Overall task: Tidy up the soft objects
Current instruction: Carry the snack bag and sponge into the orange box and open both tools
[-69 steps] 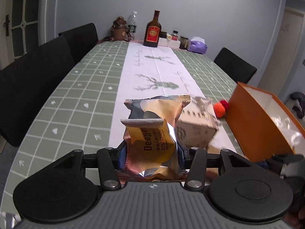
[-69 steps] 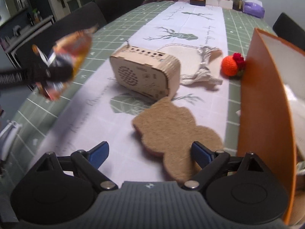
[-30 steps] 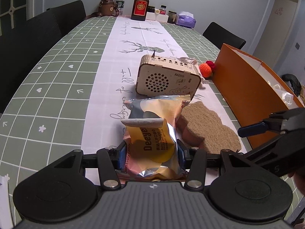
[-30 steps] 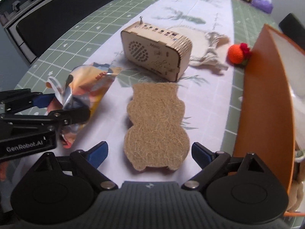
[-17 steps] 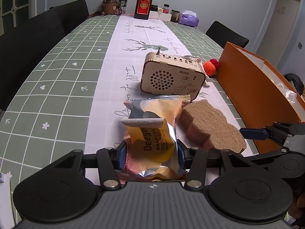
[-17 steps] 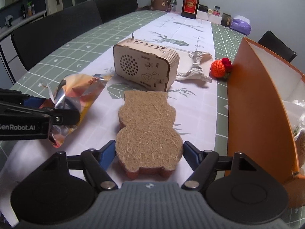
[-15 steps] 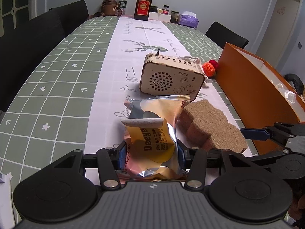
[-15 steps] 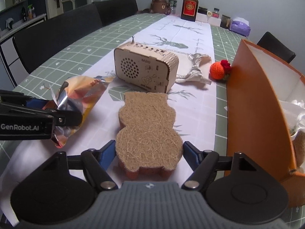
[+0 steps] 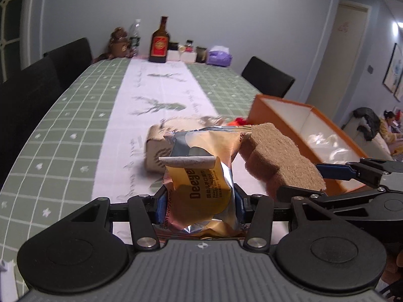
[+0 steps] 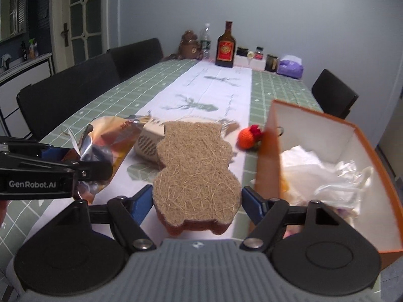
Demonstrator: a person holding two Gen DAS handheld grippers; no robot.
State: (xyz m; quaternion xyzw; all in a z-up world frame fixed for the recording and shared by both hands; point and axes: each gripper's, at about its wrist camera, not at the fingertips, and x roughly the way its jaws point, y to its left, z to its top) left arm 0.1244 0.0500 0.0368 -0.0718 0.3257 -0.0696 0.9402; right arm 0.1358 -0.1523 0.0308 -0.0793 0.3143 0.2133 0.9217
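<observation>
My left gripper (image 9: 200, 205) is shut on a gold foil wipes packet (image 9: 201, 173) and holds it above the table; the packet also shows in the right wrist view (image 10: 105, 148). My right gripper (image 10: 197, 205) is shut on a brown bear-shaped fibre sponge (image 10: 195, 173), lifted off the table just left of the orange box (image 10: 357, 176). The sponge also shows in the left wrist view (image 9: 279, 161), with the orange box (image 9: 302, 115) behind it. The box holds crumpled clear plastic (image 10: 325, 176).
A wooden radio (image 10: 148, 143) stands on the white runner behind the sponge. An orange and red knitted ball (image 10: 248, 137) lies beside the box. Bottles, jars and a brown toy (image 10: 190, 45) stand at the far end. Black chairs (image 10: 75, 93) line the left side.
My right gripper closed on the bear sponge and lifted it off the table toward the orange box. My left gripper rose with the packet still in it.
</observation>
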